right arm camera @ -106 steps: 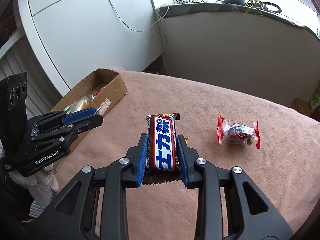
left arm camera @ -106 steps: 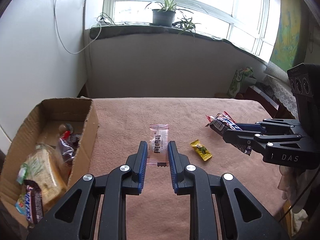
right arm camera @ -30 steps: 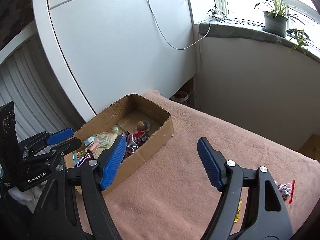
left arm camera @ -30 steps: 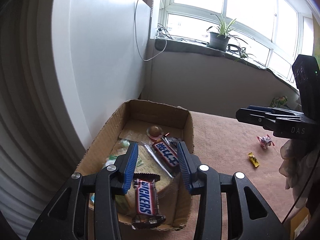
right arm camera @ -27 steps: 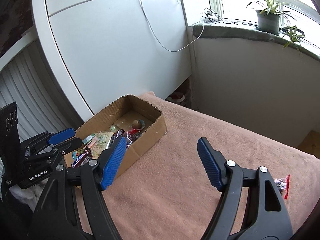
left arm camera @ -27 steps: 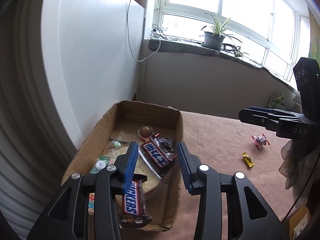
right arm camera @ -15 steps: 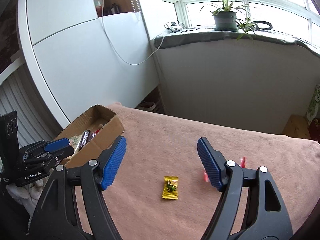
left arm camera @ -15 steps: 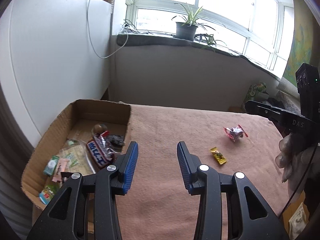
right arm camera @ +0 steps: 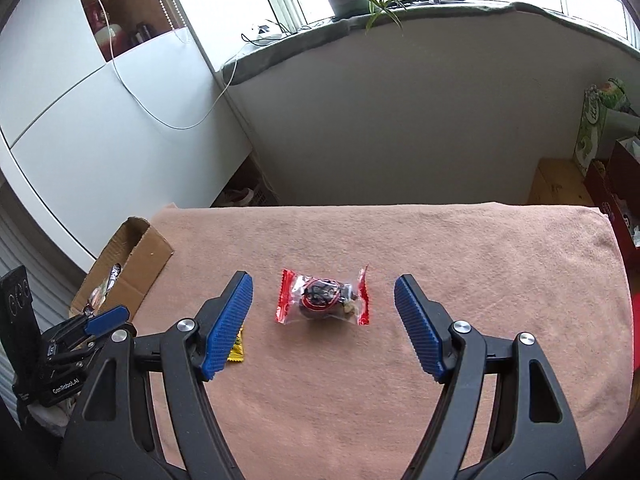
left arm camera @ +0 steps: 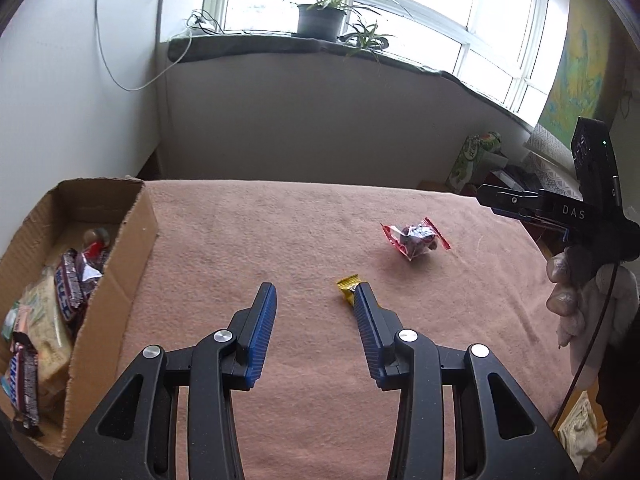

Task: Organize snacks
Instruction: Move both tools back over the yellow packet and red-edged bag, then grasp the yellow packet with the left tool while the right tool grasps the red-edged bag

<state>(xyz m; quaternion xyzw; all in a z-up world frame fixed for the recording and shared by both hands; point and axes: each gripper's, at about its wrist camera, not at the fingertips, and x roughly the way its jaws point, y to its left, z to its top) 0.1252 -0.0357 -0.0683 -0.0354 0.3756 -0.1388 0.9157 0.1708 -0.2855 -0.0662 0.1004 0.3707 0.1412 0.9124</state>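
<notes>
Two snacks lie on the pink cloth. A clear packet with red ends [right arm camera: 323, 296] rests just beyond and between the fingers of my right gripper [right arm camera: 324, 294], which is open wide and empty. The same red packet [left arm camera: 414, 238] appears far right in the left wrist view. A small yellow packet [left arm camera: 347, 289] sits right at the right fingertip of my left gripper [left arm camera: 316, 296], which is open and empty; the finger hides part of it. The yellow packet [right arm camera: 236, 350] peeks from behind the right gripper's left finger. The cardboard box [left arm camera: 120, 264] at the left holds several snacks.
The cloth-covered table [left arm camera: 260, 220] ends at a grey wall below a windowsill with a potted plant [left arm camera: 322, 20]. A white cabinet [right arm camera: 100, 120] stands left. A person's hand [left arm camera: 568, 284] holds the right gripper's body [left arm camera: 560, 212]. Bags and boxes [right arm camera: 600, 140] sit past the table's right edge.
Both grippers have swung right, away from the box, to the two snacks left on the cloth. The red packet now lies between the right gripper's fingers. Neither gripper's opening has changed.
</notes>
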